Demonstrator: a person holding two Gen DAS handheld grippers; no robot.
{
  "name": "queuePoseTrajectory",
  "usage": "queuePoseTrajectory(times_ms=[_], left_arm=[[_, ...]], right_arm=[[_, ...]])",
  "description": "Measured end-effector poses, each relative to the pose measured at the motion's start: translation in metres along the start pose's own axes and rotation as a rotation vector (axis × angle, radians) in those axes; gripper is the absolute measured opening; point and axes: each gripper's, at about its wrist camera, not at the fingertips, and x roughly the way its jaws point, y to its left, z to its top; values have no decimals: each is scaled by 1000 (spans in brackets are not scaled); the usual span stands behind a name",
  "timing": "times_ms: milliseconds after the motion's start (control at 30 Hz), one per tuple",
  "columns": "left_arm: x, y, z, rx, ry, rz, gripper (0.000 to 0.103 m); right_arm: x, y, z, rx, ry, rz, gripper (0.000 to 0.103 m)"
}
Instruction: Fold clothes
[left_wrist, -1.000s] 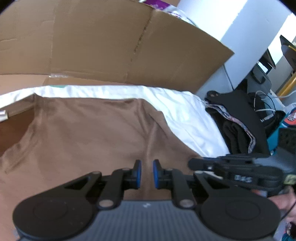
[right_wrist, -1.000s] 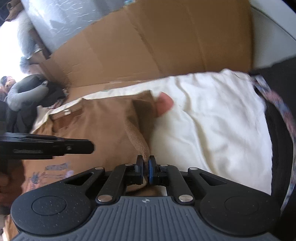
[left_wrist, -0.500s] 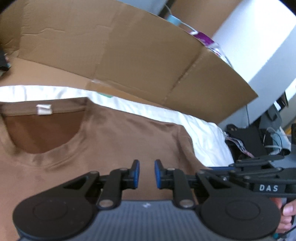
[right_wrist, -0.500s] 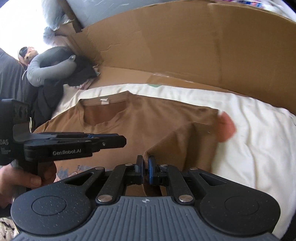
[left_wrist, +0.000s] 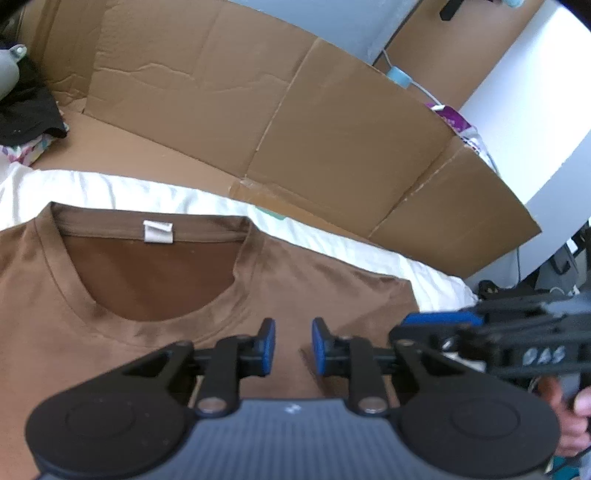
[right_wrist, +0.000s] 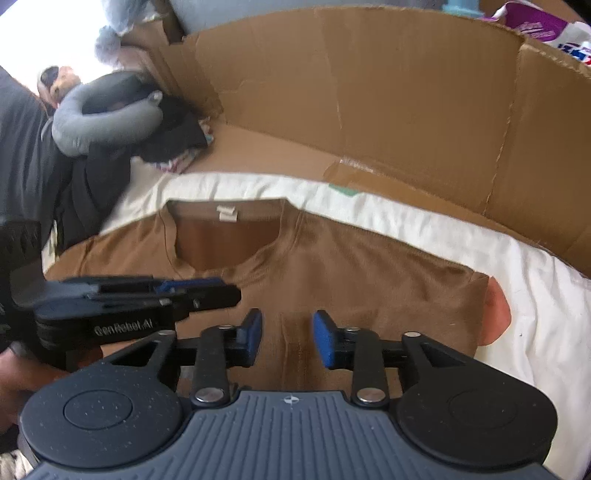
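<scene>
A brown T-shirt (right_wrist: 332, 280) lies flat on a white sheet (right_wrist: 535, 295), with its neck hole pointing away toward a big cardboard wall (right_wrist: 369, 92). A small white tag (left_wrist: 158, 232) sits inside the collar. The right side of the shirt looks folded in, so its edge runs straight, and a pink patch (right_wrist: 496, 314) peeks out just beside that edge. The left gripper (left_wrist: 293, 347) hangs over the shirt just below the collar. Its jaws are opening, and nothing is between them but air; the blue pads do not pinch the cloth. The right gripper (right_wrist: 287, 338) hangs over the middle of the shirt, close beside the left one. Its jaws are opening too, with nothing held between them. A hand (left_wrist: 570, 413) holds the right gripper at the edge of the left view. Off to the far left lie dark clothes (right_wrist: 88, 173) and a gray neck pillow (right_wrist: 99, 118).
</scene>
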Motion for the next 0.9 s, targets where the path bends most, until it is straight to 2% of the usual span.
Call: queuePoseTrajectory(times_ms=[200, 367, 467, 633, 767, 900], left_arm=[[10, -2, -3, 23, 31, 0, 27], [27, -10, -4, 74, 59, -18, 27], [42, -15, -6, 114, 86, 9, 28], [58, -18, -14, 130, 119, 8, 27], [63, -20, -17, 123, 116, -8, 28], [65, -11, -14, 56, 108, -47, 28]], right_arm=[[-15, -14, -6, 31, -62, -39, 38], [-26, -38, -18, 116, -109, -98, 38], [-30, -45, -27, 121, -108, -135, 38], [-37, -56, -35, 110, -82, -180, 38], [-44, -63, -32, 117, -83, -215, 38], [-48, -65, -29, 115, -88, -234, 38]])
